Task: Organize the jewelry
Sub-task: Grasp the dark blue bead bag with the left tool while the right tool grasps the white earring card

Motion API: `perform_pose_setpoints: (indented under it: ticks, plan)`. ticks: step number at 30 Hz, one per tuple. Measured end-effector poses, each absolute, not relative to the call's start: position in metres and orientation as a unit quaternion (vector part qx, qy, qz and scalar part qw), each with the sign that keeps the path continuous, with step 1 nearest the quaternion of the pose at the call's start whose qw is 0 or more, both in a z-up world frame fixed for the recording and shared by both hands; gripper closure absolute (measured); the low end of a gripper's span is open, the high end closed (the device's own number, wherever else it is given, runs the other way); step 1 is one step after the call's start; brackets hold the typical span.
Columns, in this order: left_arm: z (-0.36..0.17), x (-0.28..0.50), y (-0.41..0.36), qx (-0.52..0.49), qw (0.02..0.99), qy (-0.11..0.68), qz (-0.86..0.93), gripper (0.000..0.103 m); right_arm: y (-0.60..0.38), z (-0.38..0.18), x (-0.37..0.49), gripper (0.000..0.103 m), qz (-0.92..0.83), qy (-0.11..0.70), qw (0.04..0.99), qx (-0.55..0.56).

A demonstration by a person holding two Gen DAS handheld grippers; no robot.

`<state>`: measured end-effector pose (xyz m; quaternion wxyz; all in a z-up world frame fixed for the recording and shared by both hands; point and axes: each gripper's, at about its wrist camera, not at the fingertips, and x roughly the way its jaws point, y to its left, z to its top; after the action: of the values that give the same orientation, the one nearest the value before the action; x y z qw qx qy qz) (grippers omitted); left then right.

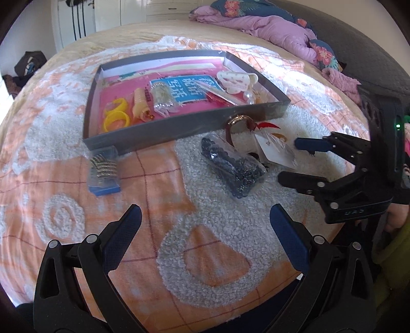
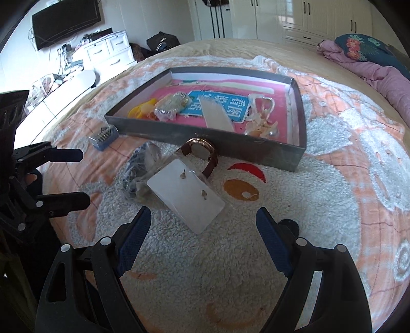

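Observation:
A shallow grey box (image 1: 184, 123) (image 2: 230, 143) lies on the orange-and-white blanket, holding yellow rings (image 1: 115, 115), a cream hair claw (image 1: 235, 80) and bagged trinkets. In front of it lie a brown-strapped watch (image 1: 238, 123) (image 2: 202, 151), a clear bag of dark beads (image 1: 230, 166) (image 2: 139, 164), a white earring card (image 2: 187, 194) (image 1: 274, 151) and a small blue box (image 1: 103, 171) (image 2: 103, 137). My left gripper (image 1: 205, 212) (image 2: 83, 178) is open over bare blanket, short of the bead bag. My right gripper (image 2: 203, 212) (image 1: 288, 160) is open, just short of the earring card.
The blanket (image 2: 320, 205) covers a wide bed. A purple duvet (image 1: 276, 33) and floral pillows are heaped at the far right. Beyond the bed stand white wardrobes (image 2: 307, 18), a white dresser (image 2: 107, 51) and a wall television (image 2: 66, 20).

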<state>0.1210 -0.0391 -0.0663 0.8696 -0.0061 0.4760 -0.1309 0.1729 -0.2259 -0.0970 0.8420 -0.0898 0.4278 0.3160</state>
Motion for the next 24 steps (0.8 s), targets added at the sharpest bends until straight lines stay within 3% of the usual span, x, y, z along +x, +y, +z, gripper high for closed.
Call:
perform_pose_setpoints:
  ticks: [10,14,24]
  plan:
    - [-0.079,0.135,-0.043,-0.044,0.853,0.499,-0.147,0.009,-0.212,-0.105,0.193,0.021,0.377,0.409,0.824,-0.104]
    - [-0.081,0.143,-0.046,-0.056,0.849,0.503,-0.152,0.009,-0.203,-0.106,0.195,0.043,0.398,0.402,0.816,-0.120]
    - [-0.088,0.167,-0.056,-0.080,0.849,0.497,-0.157,0.010,-0.227,-0.106,0.191,0.058,0.402,0.402,0.820,-0.071]
